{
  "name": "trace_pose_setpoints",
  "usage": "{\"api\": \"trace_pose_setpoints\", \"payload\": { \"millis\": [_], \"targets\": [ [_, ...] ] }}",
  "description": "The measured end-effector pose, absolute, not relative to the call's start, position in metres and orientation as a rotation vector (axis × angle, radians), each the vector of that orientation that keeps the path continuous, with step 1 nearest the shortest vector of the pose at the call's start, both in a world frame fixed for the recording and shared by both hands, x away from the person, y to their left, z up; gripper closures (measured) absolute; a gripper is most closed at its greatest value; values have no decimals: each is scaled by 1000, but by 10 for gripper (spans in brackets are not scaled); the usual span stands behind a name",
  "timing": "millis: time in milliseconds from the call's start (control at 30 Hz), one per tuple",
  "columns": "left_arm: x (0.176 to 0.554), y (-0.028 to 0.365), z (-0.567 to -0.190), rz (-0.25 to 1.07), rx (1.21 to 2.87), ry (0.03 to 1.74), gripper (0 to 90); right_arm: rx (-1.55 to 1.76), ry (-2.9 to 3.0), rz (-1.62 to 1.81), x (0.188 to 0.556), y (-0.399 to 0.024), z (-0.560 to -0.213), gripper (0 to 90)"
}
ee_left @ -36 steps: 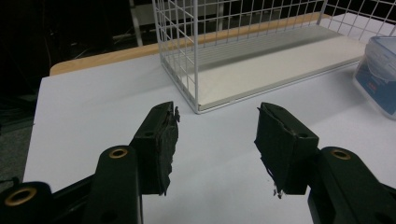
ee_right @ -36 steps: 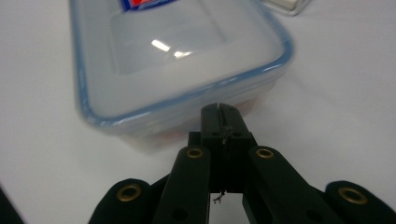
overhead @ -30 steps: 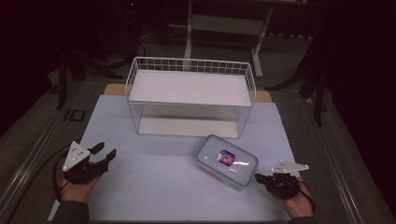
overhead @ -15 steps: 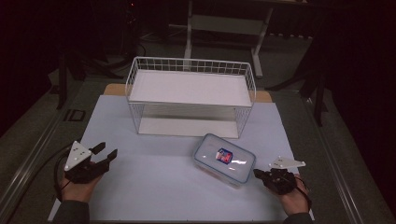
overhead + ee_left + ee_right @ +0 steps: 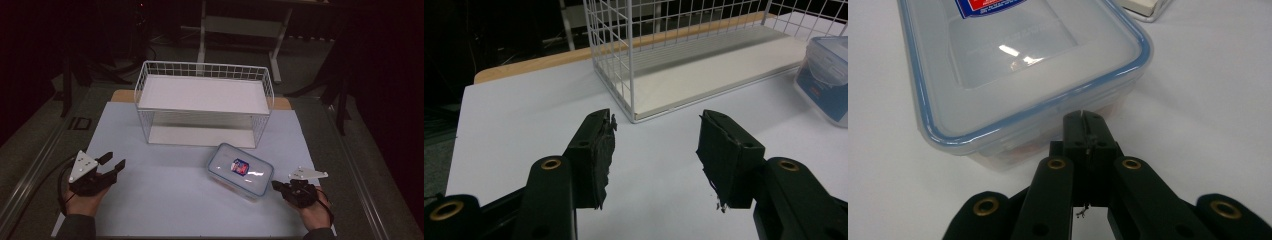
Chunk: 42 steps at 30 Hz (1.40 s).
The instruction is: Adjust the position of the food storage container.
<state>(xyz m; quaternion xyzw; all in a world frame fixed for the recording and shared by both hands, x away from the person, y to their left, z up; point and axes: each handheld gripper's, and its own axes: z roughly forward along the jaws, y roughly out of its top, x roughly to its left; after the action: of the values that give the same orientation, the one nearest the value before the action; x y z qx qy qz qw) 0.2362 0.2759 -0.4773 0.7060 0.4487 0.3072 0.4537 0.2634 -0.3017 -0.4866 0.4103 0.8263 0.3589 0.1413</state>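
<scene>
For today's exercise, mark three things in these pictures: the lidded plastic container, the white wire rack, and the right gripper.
plastic container point(image 5: 240, 170): high view, on the middle of its clear lid.
wire rack point(image 5: 205, 67): high view, on its top back rim.
right gripper point(image 5: 1084, 118): right gripper view, at the tips of its closed jaws.

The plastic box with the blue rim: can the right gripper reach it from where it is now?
Probably yes. The right gripper is shut, its tips just short of the plastic box's near end, with bare white table sheet between them. Its jaws would have to open before gripping.
</scene>
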Motion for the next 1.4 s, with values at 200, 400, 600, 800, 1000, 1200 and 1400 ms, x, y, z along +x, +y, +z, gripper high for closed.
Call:
{"api": "trace_pose_setpoints", "payload": {
  "millis": [200,400,600,800,1000,1200,1400],
  "targets": [
    [237,277,-478,758,1741,1114,472,1233,2356,1031,269,-303,-487,900],
    [238,275,-479,755,1750,1116,472,1244,2337,1014,276,-297,-488,900],
    [238,275,-480,751,1749,1116,472,1249,2333,989,291,-286,-487,900],
    [238,274,-480,749,1757,1108,473,1231,2350,950,309,-266,-485,900],
    [238,273,-480,746,1758,1104,473,1231,2356,962,325,-246,-486,900],
    [238,272,-480,743,1757,1101,472,1246,2350,1000,340,-223,-488,900],
    [238,273,-480,740,1758,1096,472,1253,2338,1012,357,-198,-489,900]
  ]
}}
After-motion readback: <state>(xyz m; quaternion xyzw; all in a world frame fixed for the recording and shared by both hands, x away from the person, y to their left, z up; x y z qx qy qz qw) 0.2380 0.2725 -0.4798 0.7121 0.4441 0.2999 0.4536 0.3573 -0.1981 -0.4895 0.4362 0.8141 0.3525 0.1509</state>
